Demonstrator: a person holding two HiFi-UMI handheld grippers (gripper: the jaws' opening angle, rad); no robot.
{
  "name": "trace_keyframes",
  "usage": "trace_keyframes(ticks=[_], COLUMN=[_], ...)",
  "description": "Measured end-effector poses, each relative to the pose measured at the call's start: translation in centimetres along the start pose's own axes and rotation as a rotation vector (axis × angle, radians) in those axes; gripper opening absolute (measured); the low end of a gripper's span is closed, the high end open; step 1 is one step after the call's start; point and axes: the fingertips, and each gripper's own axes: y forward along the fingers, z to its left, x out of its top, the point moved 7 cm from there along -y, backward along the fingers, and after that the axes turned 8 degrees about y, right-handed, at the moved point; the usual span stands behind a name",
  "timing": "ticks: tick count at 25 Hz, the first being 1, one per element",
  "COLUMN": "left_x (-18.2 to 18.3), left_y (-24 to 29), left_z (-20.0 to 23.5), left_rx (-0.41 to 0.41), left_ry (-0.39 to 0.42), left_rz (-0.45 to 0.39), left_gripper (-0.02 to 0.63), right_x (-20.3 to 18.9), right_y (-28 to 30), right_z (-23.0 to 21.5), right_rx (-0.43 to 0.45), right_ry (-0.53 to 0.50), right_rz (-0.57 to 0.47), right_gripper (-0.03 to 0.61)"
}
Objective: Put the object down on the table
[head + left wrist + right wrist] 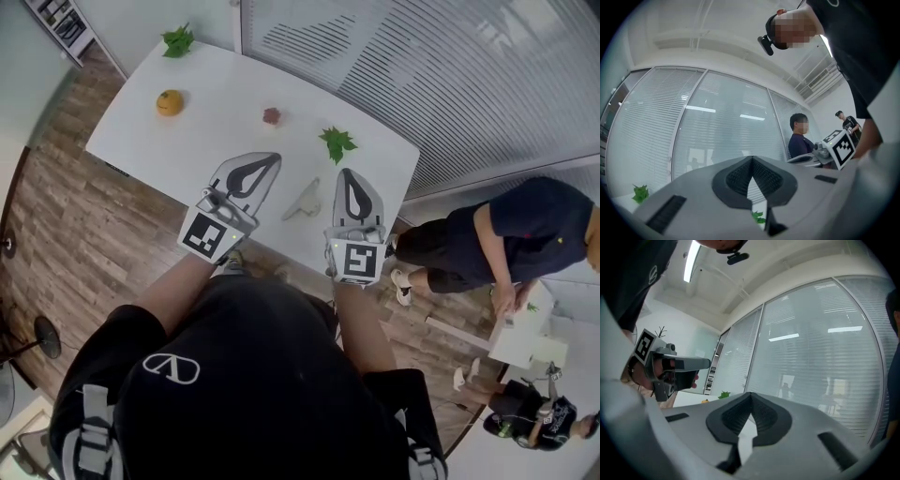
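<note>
Both my left gripper [267,164] and right gripper [349,178] have fingers pressed together, empty, flanking the pale object [303,202] on the table [206,112]; a careless swing could knock it off the near edge.

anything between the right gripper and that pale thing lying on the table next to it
Nothing visible. The pale object lies on bare table just left of the right gripper, whose jaws are shut and empty. The green leaf sits farther off, not between them.
</note>
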Motion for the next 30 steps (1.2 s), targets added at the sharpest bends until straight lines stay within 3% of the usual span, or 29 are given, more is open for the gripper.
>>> trace_keyframes(ticks=[14,30], left_x=[0.2,0.1], left_y=[0.3,0.6], left_z=[0.2,-0.1], left_rx=[0.001,-0.003], left_ry=[0.000,0.010], left_rz=[0.004,0.001], left_gripper=[0.005,0.005], right_x=[1.8,1.5], right_y=[-0.3,-0.7], right_z=[0.4,0.3], right_rx=[-0.028,-0.016], right_ry=[-0.020,-0.028], right_rz=[-0.074,-0.061], right_gripper=[0.006,0.003])
